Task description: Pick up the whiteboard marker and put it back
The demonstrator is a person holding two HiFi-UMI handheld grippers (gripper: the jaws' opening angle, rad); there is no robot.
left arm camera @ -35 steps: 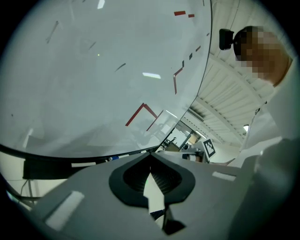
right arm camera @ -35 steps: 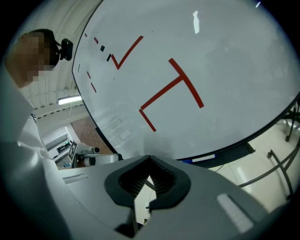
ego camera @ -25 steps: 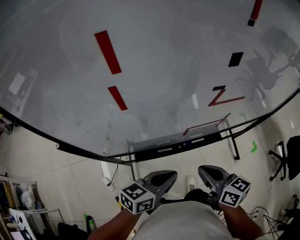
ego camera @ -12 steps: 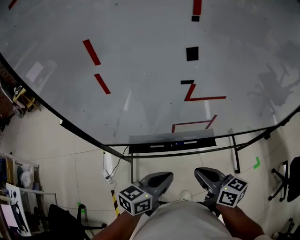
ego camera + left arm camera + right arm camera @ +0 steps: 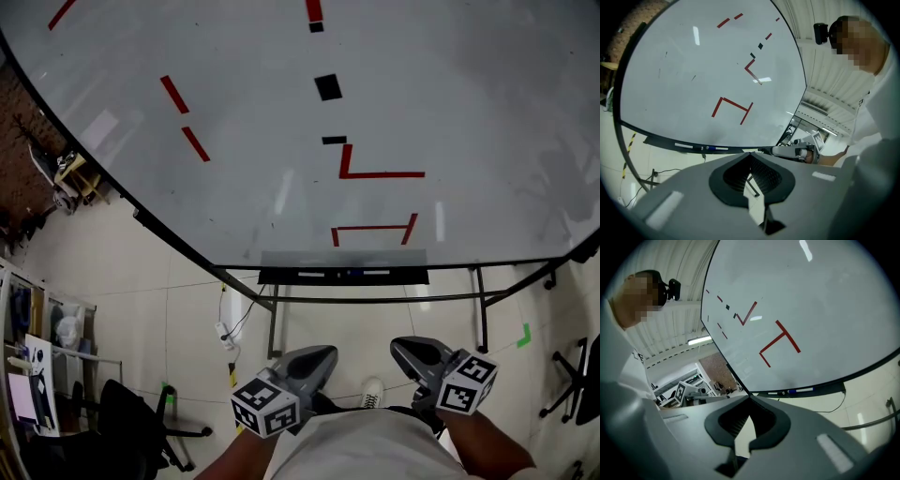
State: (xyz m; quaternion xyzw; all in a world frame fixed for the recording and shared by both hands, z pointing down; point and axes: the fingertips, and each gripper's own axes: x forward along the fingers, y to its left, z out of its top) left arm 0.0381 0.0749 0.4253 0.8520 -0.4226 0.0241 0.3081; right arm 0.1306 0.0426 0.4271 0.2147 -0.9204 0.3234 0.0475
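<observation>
**Q:** Where is the whiteboard marker?
**A:** A blue-capped whiteboard marker [image 5: 354, 273] lies flat in the tray [image 5: 281, 277] along the lower edge of the whiteboard [image 5: 450, 112]. This is its storage place, far from both tools.

**Q:** What is the state of the grippers?
**A:** The left gripper [image 5: 325, 353] and the right gripper [image 5: 403, 346] are held side by side near the person, aimed toward the tray. Each has its jaws closed tip to tip, with nothing between them.

**Q:** What stage is the task at?
**A:** Undetermined. A marker resting in the tray fits either one awaiting pickup or one already put back. The near, stand-off hold suits both cases.
</observation>
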